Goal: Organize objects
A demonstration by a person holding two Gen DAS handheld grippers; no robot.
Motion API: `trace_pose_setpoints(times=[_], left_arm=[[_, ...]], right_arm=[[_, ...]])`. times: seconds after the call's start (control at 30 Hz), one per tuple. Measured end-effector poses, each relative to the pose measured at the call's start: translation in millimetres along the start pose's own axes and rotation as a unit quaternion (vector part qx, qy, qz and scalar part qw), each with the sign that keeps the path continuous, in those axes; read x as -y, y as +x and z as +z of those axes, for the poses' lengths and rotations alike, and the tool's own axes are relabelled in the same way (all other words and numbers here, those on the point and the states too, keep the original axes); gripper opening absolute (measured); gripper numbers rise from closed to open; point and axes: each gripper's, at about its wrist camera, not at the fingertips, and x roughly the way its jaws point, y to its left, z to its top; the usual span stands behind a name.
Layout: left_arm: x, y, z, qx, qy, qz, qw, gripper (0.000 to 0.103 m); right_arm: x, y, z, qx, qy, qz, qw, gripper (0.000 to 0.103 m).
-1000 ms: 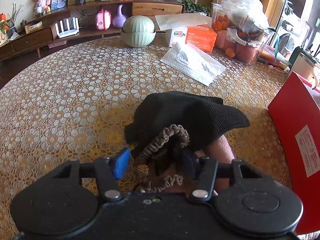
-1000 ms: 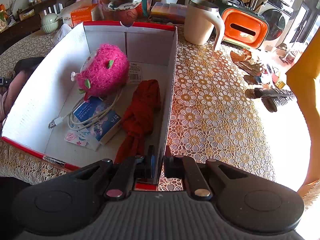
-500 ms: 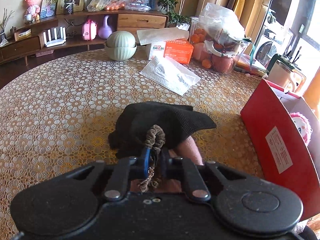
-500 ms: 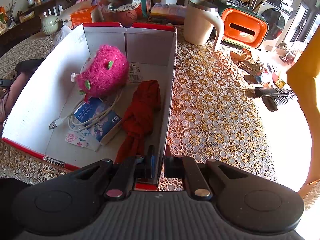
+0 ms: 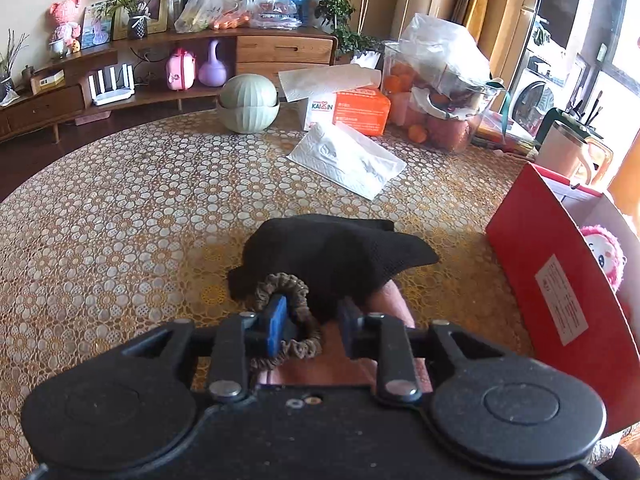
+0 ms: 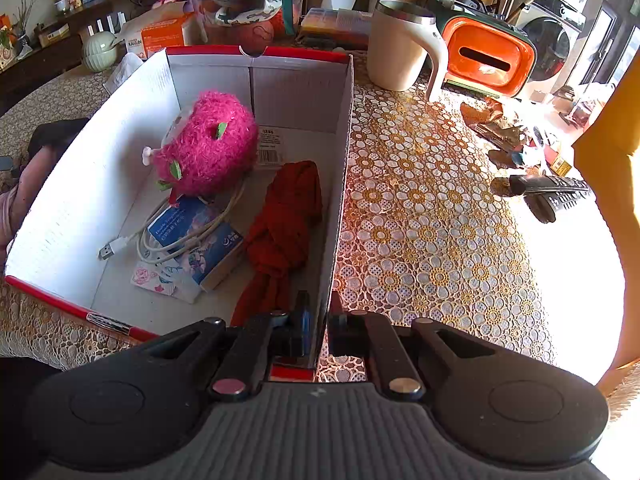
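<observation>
left gripper (image 5: 311, 326): jaws spread now, were pinched on scrunchie 0.5 s ago; blue pad inside the loop
scrunchie (image 5: 280, 294): brown, on the table against black glove (image 5: 332, 256), partly under left finger
right gripper (image 6: 318, 330): unchanged, jaws pressed on box (image 6: 340, 184) right wall
box contents: pink plush (image 6: 208, 144), red cloth (image 6: 286, 220), cable (image 6: 160, 240), same as before

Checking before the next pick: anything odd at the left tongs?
Yes. The brown scrunchie is looped over one finger of the open left tongs instead of pinched between both, hanging beside the black cloth.
</observation>
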Motion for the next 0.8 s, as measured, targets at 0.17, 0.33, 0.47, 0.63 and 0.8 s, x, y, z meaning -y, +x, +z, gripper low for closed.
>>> trace_pose_setpoints(times=[0.17, 0.33, 0.47, 0.63, 0.8], left_arm=[[-4, 12, 6, 0.0, 0.001, 0.018, 0.9998, 0.057], [-3, 31, 7, -0.019, 0.012, 0.031, 0.9993, 0.059], [-6, 37, 7, -0.025, 0.003, 0.029, 0.9993, 0.053], [-8, 36, 6, -0.029, -0.005, 0.013, 0.9995, 0.032], [-8, 27, 3, -0.022, -0.012, 0.017, 0.9996, 0.007]], right_arm=[[0, 0, 0, 0.0, 0.001, 0.0, 1.0, 0.008], [-1, 0, 1, 0.0, 0.002, 0.0, 1.0, 0.008], [0, 0, 1, 0.0, 0.003, 0.0, 1.0, 0.008], [-1, 0, 1, 0.001, 0.005, 0.0, 1.0, 0.008], [0, 0, 1, 0.002, 0.005, 0.0, 1.0, 0.008]])
